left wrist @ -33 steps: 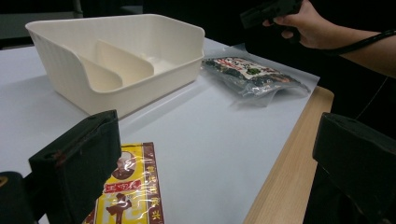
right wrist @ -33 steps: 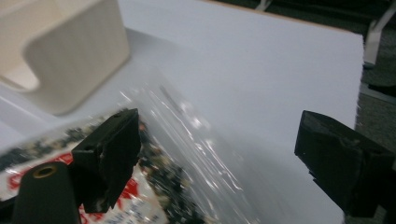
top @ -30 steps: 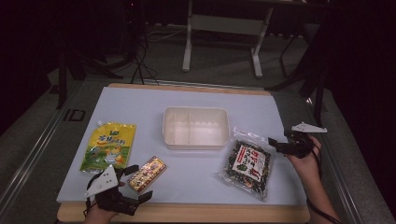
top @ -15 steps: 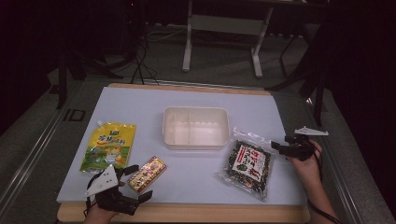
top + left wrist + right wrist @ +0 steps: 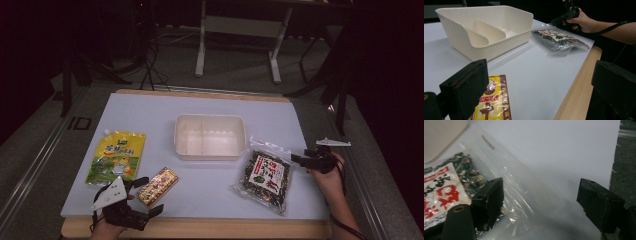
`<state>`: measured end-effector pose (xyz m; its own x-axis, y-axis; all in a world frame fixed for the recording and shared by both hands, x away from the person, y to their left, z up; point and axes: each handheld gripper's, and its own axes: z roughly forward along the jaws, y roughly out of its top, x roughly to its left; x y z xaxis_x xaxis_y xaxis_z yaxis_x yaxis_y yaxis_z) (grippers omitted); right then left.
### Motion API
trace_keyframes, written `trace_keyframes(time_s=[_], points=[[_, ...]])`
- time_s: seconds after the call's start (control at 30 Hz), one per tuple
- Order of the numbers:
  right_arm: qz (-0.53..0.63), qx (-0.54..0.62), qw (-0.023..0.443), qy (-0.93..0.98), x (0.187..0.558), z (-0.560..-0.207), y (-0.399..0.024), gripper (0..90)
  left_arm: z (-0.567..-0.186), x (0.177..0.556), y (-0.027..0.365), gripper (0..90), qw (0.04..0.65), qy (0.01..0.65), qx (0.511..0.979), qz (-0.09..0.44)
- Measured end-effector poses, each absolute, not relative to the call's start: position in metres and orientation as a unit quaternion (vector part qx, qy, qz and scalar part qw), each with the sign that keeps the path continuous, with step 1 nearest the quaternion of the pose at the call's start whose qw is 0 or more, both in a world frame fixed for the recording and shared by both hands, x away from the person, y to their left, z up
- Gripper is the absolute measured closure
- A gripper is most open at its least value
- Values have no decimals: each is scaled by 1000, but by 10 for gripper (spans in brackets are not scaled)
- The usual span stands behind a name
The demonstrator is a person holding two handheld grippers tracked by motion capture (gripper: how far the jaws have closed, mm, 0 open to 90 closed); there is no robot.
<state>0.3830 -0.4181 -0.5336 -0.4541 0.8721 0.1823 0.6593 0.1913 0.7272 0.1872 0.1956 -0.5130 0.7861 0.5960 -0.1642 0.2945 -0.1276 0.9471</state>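
Left gripper [image 5: 148, 196] rests wide open at the table's near edge, its jaws straddling the red-and-yellow snack packet [image 5: 157, 186]. Right gripper [image 5: 296, 159], jaws wide but lately narrowing, has dropped lower than a second ago beside the clear dark-speckled bag [image 5: 265, 173], which lies flat, red-lettered label up, right of the cream tray [image 5: 210, 153].

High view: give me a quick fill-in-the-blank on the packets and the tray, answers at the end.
1. The white tray is split into ____ compartments.
2. The big packet left of the tray, the pouch, is mostly ____ in colour.
3. The right gripper reaches for the clear edge of the ____ snack bag.
4. The small candy packet lies nearest the ____ gripper.

Answers: two; yellow; dark; left
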Motion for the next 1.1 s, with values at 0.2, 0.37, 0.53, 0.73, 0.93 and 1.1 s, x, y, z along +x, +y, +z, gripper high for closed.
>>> trace_keyframes(time_s=[0.2, 0.37, 0.53, 0.73, 0.93, 1.1], points=[[394, 505, 111, 760, 384, -541, -420, 226, -514, 188, 195, 13, 588, 301, 740, 127], [397, 501, 97, 763, 385, -543, -419, 245, -514, 188, 194, 13, 585, 301, 742, 130], [408, 495, 80, 763, 384, -544, -419, 378, -514, 188, 195, 13, 584, 300, 743, 130], [394, 476, 77, 782, 385, -542, -412, 541, -515, 189, 194, 13, 584, 299, 743, 128], [356, 461, 111, 806, 381, -534, -404, 734, -514, 189, 194, 13, 585, 299, 743, 128], [346, 459, 118, 810, 380, -532, -402, 807, -514, 189, 194, 13, 584, 299, 744, 127]])
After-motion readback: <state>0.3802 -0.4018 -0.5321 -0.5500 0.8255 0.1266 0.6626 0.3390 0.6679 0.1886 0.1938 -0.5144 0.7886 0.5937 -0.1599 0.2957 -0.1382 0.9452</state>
